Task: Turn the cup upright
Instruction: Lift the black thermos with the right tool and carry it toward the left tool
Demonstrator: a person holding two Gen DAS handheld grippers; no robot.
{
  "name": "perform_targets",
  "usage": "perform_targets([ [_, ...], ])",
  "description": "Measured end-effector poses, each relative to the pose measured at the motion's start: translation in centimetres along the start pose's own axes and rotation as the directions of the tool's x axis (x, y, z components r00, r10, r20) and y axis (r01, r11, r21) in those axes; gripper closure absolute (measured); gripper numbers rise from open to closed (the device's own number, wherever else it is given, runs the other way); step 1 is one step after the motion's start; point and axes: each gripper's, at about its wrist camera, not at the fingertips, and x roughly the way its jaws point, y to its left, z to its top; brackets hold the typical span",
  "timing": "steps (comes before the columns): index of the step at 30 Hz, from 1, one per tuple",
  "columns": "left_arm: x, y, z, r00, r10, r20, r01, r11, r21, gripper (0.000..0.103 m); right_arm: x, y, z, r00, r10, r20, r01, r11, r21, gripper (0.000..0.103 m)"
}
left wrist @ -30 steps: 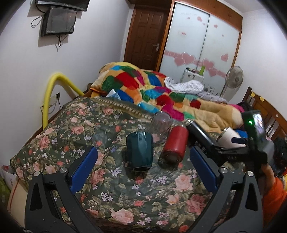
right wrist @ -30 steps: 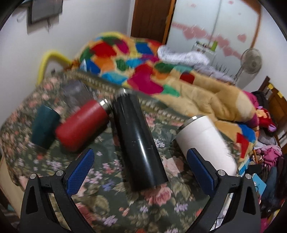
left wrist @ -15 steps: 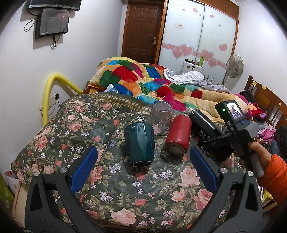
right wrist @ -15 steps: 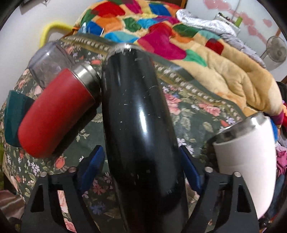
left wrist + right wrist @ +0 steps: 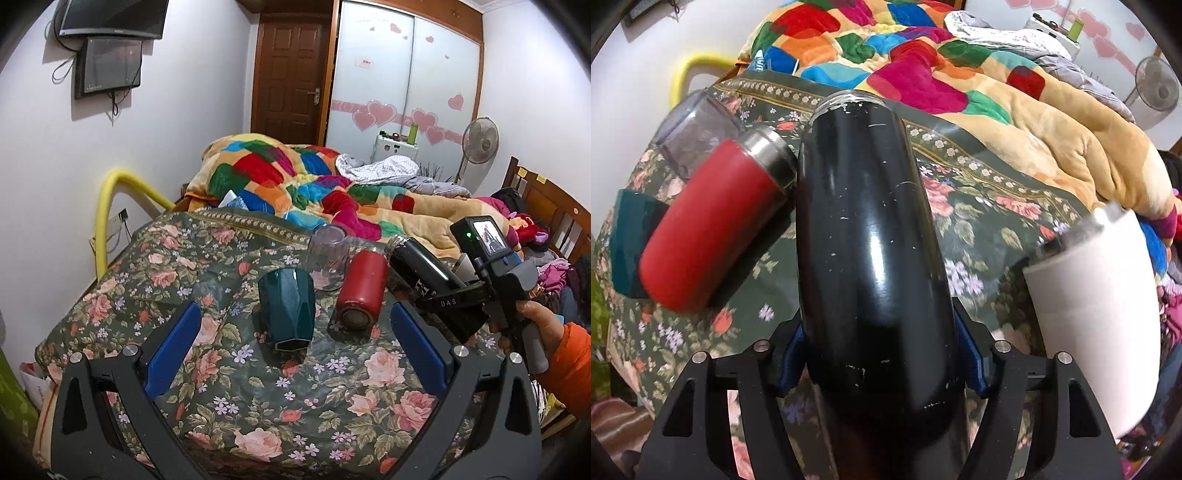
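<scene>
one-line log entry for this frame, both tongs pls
phase: grasp | right tongs: shut on black flask, flask lying on floral cloth | left tongs: open, empty, facing teal cup | red flask: on its side

Counts: 5 drinking vessels on the floral bedspread [image 5: 207,266] – 1 teal cup [image 5: 287,308], 1 clear glass [image 5: 327,251], 1 red flask [image 5: 360,291], 1 black flask [image 5: 871,240], 1 white tumbler [image 5: 1097,291]. 2 hand-held grippers: left [image 5: 295,347], right [image 5: 882,350]. 1 fan [image 5: 480,140] at 2 o'clock.

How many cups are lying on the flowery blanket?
5, all on their sides: the green cup on the left, the clear cup behind it, the red cup, the black cup in the right gripper, the white cup on the right.
</scene>
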Motion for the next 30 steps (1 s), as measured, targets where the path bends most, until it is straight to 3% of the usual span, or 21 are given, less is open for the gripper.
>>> perform_targets([
  [8, -3.4, -1.3, 0.5, 0.998, -0.028, 0.05, 0.027, 1.0, 0.01, 0.0, -5.9, 0.1, -1.9, 0.995, -0.001, 0.096, 0.001, 1.0, 0.001, 0.038],
  [18, -6.9, -2.7, 0.2, 0.996, -0.04, 0.085, 0.036, 0.998, 0.044, 0.0, -13.2, 3.5, -6.1, 0.969, 0.051, 0.241, -0.032, 0.996, -0.079, 0.038],
  [24, -7.5, -2.5, -0.6, 0.997, -0.035, 0.069, 0.033, 0.999, 0.034, 0.0, -13.3, 6.5, -9.0, 0.965, 0.126, 0.228, -0.093, 0.984, -0.153, 0.038],
  [30, -7.1, -2.1, -1.4, 0.999, -0.013, 0.04, 0.011, 0.999, 0.03, 0.0, -9.5, 9.1, -10.1, 0.977, 0.168, 0.135, -0.138, 0.969, -0.202, 0.038],
])
